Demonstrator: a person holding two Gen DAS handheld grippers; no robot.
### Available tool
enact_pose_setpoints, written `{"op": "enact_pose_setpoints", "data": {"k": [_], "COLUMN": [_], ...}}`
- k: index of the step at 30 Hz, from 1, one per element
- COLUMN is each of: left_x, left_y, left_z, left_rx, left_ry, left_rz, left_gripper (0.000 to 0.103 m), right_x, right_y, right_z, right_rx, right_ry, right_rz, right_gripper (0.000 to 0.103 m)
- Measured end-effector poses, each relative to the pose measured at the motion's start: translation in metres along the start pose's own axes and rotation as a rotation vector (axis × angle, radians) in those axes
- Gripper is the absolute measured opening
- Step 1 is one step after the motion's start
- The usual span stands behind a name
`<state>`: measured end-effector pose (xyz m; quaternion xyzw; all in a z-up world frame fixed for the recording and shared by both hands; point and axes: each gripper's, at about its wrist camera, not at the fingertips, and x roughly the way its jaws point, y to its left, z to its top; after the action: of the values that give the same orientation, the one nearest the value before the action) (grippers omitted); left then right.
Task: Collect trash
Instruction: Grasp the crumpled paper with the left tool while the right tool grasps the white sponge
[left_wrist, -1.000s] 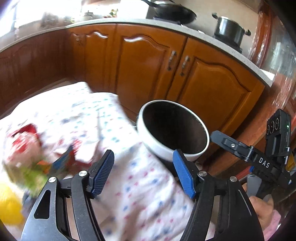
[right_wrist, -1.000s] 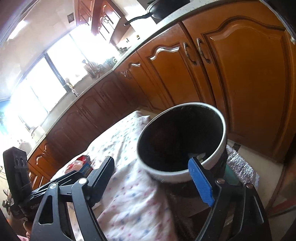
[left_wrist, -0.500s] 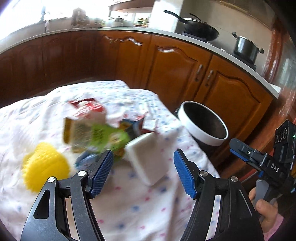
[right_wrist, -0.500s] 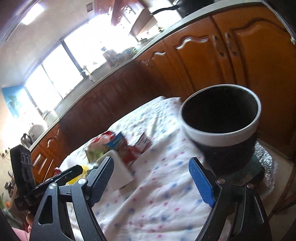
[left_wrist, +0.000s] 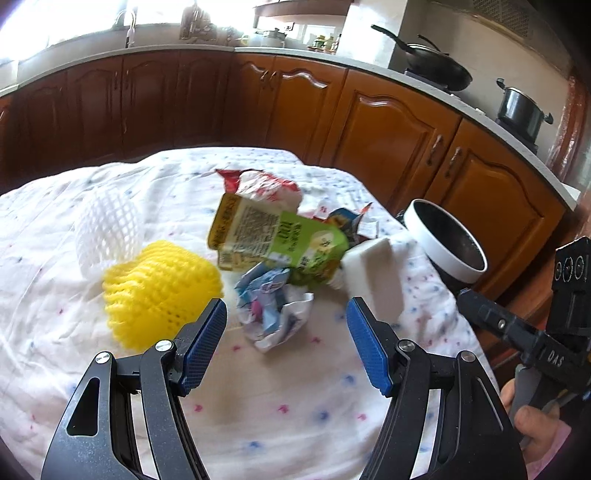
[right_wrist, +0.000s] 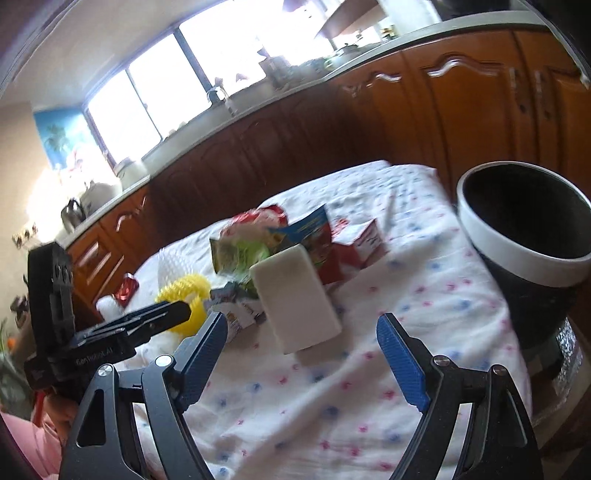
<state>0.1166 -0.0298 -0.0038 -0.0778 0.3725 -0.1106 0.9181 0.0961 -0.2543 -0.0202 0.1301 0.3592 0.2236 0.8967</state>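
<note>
Trash lies in a loose heap at the middle of both views, on a table (left_wrist: 295, 424) covered with a white dotted cloth. Both claws hang over the near edge with nothing between their blue pads: the left claw (left_wrist: 286, 345) stands apart, and the right claw (right_wrist: 301, 354) stands wider apart.

Centred just ahead of the left claw in its view is a crumpled wrapper (left_wrist: 275, 304), the nearest piece and likely its pick. To its left sits a yellow foam net (left_wrist: 160, 290), with a white foam net (left_wrist: 107, 230) above it toward the upper left. A green juice pouch (left_wrist: 280, 238) lies across the middle of the heap, a red and white bag (left_wrist: 264, 186) behind it.

In the right wrist view a white foam block (right_wrist: 297, 299) lies tilted just ahead of the claw, slightly left of centre. The black bin (right_wrist: 532, 251) with its white rim stands at the right edge of that frame, beside the table.

A clean pick probably means straddling one piece only. The wrapper is light and springy, so the pads should come down around its bulk, not its loose corner, and close fully. The block is wide; the right claw should line up across its narrower side. The yellow net sits close to the left pad and could get dragged along.
</note>
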Motion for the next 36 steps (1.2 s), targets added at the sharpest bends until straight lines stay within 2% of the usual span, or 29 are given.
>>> {"op": "enact_pose_setpoints", "data": {"k": [15, 16, 17, 18, 19, 22, 23, 24, 29, 36], "left_x": [0.034, 0.036, 0.037, 0.039, 0.040, 0.044, 0.043, 0.042, 0.033, 0.015], "left_y": [0.010, 0.011, 0.011, 0.010, 0.009, 0.006, 0.005, 0.003, -0.007, -0.019], "left_z": [-0.006, -0.006, -0.007, -0.007, -0.008, -0.009, -0.009, -0.009, -0.008, -0.001], "left_rx": [-0.001, -0.004, -0.004, -0.004, -0.002, 0.013, 0.023, 0.026, 0.049, 0.053], "left_ry": [0.089, 0.091, 0.094, 0.098, 0.102, 0.117, 0.116, 0.127, 0.119, 0.090], "left_rz": [0.014, 0.012, 0.011, 0.010, 0.004, -0.018, -0.024, -0.064, -0.088, -0.154], "left_gripper": [0.069, 0.068, 0.067, 0.065, 0.057, 0.037, 0.022, 0.014, 0.013, 0.012], "right_x": [0.050, 0.052, 0.054, 0.056, 0.058, 0.056, 0.053, 0.049, 0.021, -0.021], "right_y": [0.006, 0.006, 0.007, 0.008, 0.009, 0.009, 0.009, 0.010, 0.008, -0.017], "right_z": [0.003, 0.003, 0.003, 0.003, 0.003, 0.001, 0.000, 0.000, 0.000, 0.008], "right_rx": [-0.056, -0.059, -0.064, -0.069, -0.072, -0.072, -0.073, -0.071, -0.053, 0.015], "right_ry": [0.101, 0.106, 0.110, 0.116, 0.123, 0.128, 0.124, 0.115, 0.060, -0.014], "right_rz": [-0.010, -0.012, -0.016, -0.021, -0.022, -0.027, -0.027, -0.026, -0.025, -0.058], "right_gripper": [0.084, 0.083, 0.077, 0.070, 0.054, 0.051, 0.051, 0.051, 0.051, 0.051]}}
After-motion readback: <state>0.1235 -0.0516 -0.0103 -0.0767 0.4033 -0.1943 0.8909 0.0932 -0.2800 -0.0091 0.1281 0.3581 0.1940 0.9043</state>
